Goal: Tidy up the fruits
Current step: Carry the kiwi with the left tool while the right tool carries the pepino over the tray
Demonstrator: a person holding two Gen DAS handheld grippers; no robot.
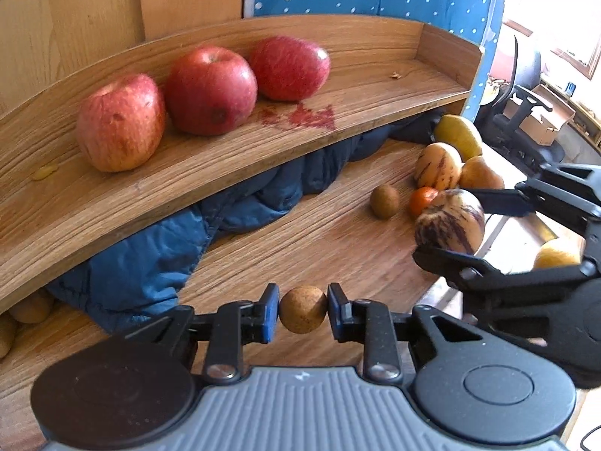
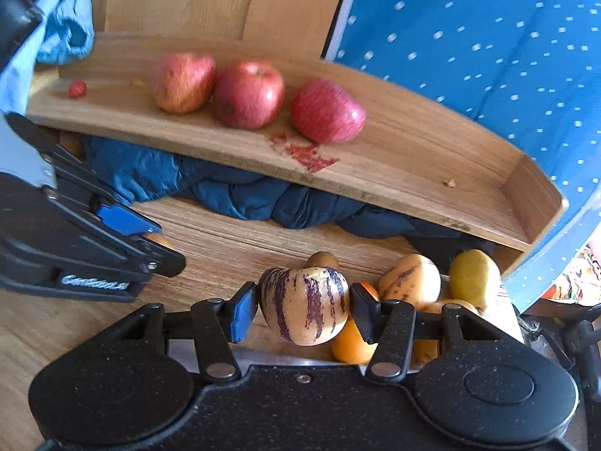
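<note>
My left gripper is shut on a small round brown fruit, held above the lower wooden surface. My right gripper is shut on a cream, purple-striped melon; in the left wrist view that gripper and the striped melon show at the right. Three red apples sit in a row on the raised wooden shelf. Behind the held melon lie a second striped melon, a yellow-green pear, an orange fruit and a brown fruit.
A dark blue padded cloth is bunched under the shelf. A red smear marks the shelf beside the apples, and a tiny red fruit lies at its left end. Blue dotted fabric stands behind. An office chair is at the far right.
</note>
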